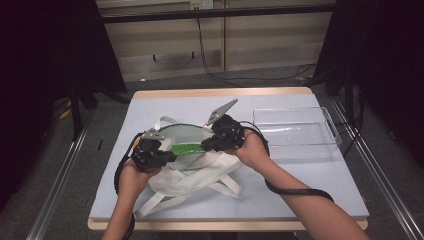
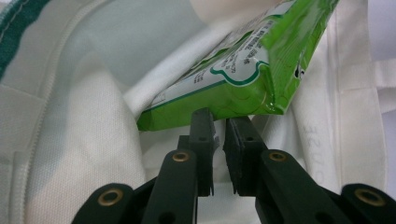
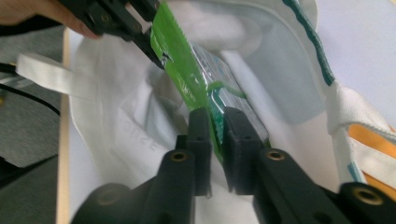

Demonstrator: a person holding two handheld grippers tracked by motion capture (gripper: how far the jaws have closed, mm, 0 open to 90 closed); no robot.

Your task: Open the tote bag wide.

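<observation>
Both hands level; each claw (image 1: 170,156) (image 1: 204,145) pinches the green packet (image 1: 187,148).

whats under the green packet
Under the green packet lies the white cloth tote bag, its mouth open beneath it. Its folds hide whatever is inside, and the bag covers the table below.

The green packet (image 1: 188,148), glossy with white print, hangs level at the frame's centre, one end pinched in each of my jaws, over the white tote bag (image 1: 192,175).
</observation>
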